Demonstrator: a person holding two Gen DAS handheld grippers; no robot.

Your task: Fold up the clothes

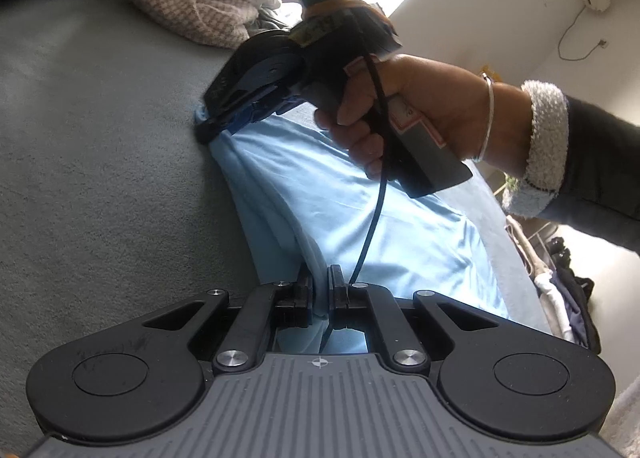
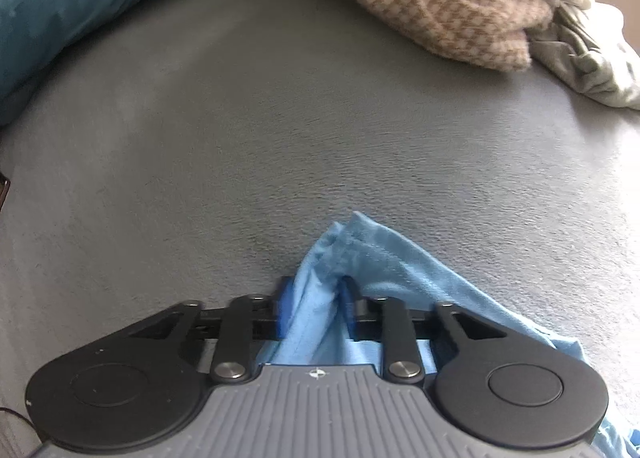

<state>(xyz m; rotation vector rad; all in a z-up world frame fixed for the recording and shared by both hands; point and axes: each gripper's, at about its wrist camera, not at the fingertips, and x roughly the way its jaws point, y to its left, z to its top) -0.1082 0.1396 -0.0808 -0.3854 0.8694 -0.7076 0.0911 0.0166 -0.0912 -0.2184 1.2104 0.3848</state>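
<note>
Both grippers clamp blue garment (image 1: 360, 218); houndstooth pile (image 2: 452, 14) beyond.

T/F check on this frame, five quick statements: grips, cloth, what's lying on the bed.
1. Both grippers are shut on the light blue garment. True: left gripper and right gripper each pinch it.
2. The garment is red. False: light blue.
3. A beige checked knit lies on the grey bed cover. True.
4. The right gripper is open and holds nothing. False: blue cloth is bunched between its fingers.
5. The garment lies folded in a neat stack. False: it is spread out, held at two points.
</note>
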